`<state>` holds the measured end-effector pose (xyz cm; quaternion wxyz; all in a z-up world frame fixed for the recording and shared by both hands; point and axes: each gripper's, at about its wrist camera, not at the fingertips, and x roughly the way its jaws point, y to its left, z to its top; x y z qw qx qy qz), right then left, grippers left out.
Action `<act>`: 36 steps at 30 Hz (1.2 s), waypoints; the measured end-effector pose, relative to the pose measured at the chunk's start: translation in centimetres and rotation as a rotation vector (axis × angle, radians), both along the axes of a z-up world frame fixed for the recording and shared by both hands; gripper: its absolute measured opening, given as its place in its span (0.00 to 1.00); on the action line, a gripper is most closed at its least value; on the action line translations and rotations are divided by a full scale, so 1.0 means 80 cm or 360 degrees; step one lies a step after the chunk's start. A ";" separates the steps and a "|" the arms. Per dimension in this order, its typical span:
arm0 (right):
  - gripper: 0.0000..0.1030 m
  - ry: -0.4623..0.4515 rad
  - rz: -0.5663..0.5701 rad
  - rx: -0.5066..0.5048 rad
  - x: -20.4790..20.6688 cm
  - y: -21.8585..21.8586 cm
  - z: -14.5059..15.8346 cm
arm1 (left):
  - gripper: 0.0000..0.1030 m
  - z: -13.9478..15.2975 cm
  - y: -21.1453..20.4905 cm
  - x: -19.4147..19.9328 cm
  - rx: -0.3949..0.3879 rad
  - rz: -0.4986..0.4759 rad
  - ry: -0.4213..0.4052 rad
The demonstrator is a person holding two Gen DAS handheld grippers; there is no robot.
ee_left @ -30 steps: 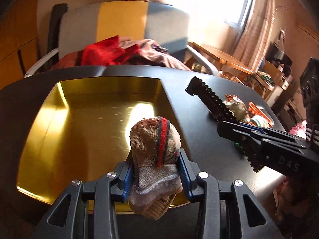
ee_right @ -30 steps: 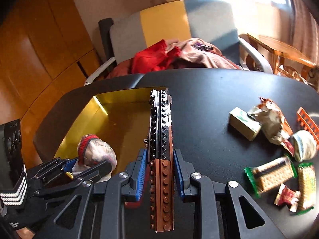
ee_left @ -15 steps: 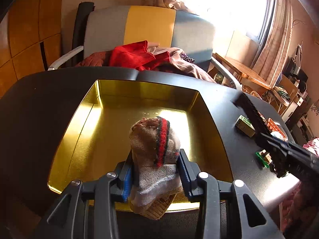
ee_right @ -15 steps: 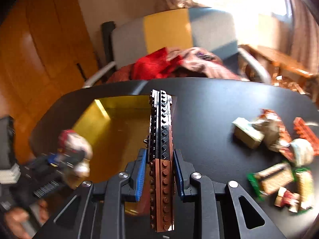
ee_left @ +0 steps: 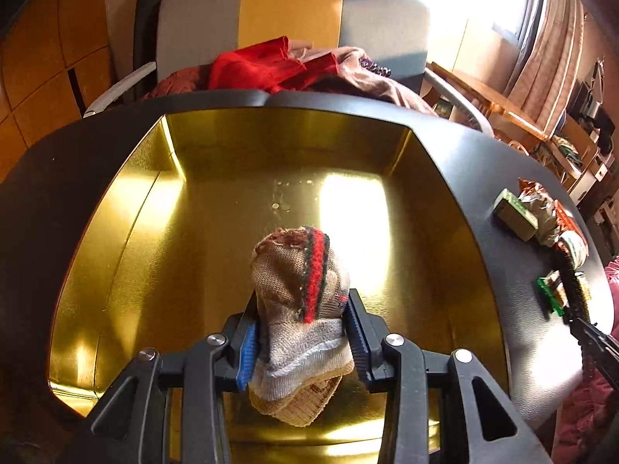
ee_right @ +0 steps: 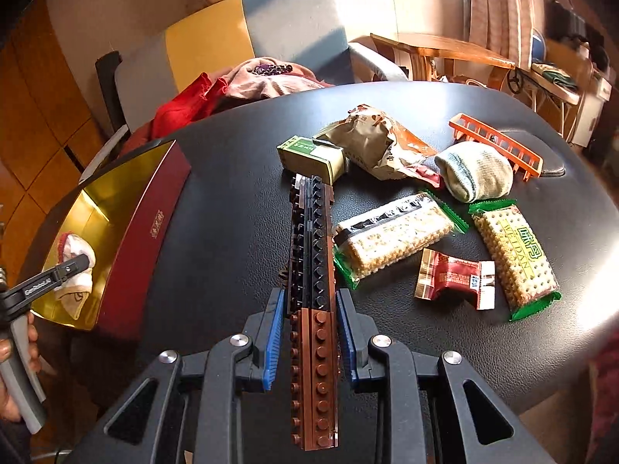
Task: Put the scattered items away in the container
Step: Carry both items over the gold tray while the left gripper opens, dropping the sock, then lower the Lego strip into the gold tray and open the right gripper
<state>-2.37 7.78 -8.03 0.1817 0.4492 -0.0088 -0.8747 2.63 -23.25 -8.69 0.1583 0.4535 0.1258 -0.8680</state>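
Note:
My left gripper (ee_left: 301,309) is shut on a rolled beige sock (ee_left: 298,290) with a red and green stripe. It hangs low over the inside of the gold-lined box (ee_left: 154,232). My right gripper (ee_right: 311,301) is shut on a long black and brown brick strip (ee_right: 313,255), which points out over the black table (ee_right: 232,201). From the right wrist view the box (ee_right: 151,232) shows its dark red outer wall at the left, with the left gripper (ee_right: 73,266) and its sock (ee_right: 73,247) inside.
Beyond the strip lie a green carton (ee_right: 311,154), a crumpled brown wrapper (ee_right: 371,143), an orange brick fence (ee_right: 495,145), a pale rolled sock (ee_right: 476,172), two cracker packs (ee_right: 390,239) (ee_right: 514,255) and a red sweet (ee_right: 456,280). A chair with clothes (ee_left: 294,65) stands behind the table.
The left gripper sank further over the box with the sock. The right gripper swung right, away from the box, and now faces the scattered snacks, still holding the strip.

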 end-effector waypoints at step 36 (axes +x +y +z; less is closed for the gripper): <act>0.26 0.0172 0.0553 -0.0166 0.015 -0.172 0.091 | 0.50 0.040 -0.031 0.116 0.0090 0.0173 0.0205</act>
